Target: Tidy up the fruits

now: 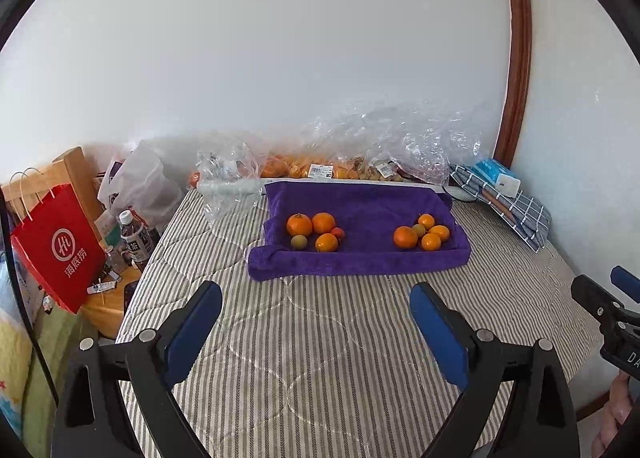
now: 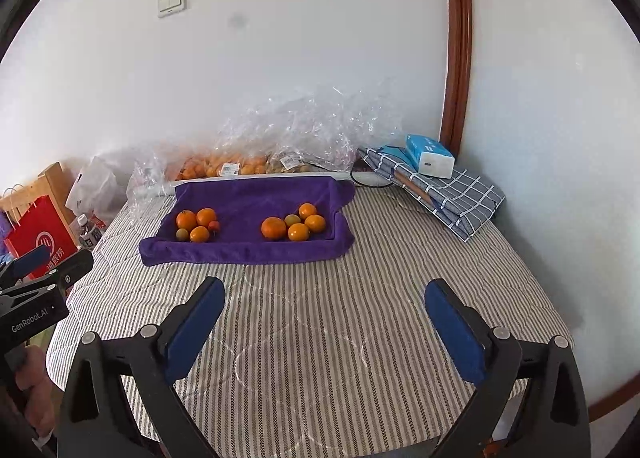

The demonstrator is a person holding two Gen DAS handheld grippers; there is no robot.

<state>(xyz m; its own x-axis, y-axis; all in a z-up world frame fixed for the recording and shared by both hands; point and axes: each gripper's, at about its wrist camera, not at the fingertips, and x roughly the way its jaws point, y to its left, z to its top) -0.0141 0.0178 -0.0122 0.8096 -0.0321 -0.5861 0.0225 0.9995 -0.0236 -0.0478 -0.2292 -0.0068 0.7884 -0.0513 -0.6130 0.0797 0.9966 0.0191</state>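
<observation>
1. I have the left gripper point(image 1: 316, 306) hovering above the striped bed cover point(image 1: 328, 338), jaws spread wide, nothing between the blue pads point(image 1: 192, 338).
2. The right gripper point(image 2: 325, 308) is in the same posture over the same cover point(image 2: 320, 338): jaws wide apart, nothing held. It also shows at the right edge of the left wrist view point(image 1: 616, 310), too partial there to judge.
3. The fruit sits on a purple towel point(image 1: 360, 202) spread on the bed toward the wall, its front edge rolled into a low ridge. The right view shows the towel point(image 2: 256, 194) a little left of centre.
4. I count two clusters, well apart. The left cluster point(image 1: 316, 232) has three oranges, one small greenish fruit and one small red fruit, all bunched close.
5. The right cluster point(image 1: 424, 234) has four orange fruits around one small greenish fruit, touching or nearly so. In the right view the clusters sit at point(image 2: 198, 225) and point(image 2: 294, 223).
6. Both grippers are well short of the towel, with bare cover between.
7. Behind the towel, against the wall, lie clear plastic bags point(image 1: 360, 138) holding more orange fruit, price labels visible.
8. In the far right corner is a folded checked cloth point(image 2: 452, 190) with a blue-and-white box point(image 2: 430, 156) on top.
9. Off the bed's left side stand a red paper bag point(image 1: 60, 250) and a bottle point(image 1: 134, 238).
</observation>
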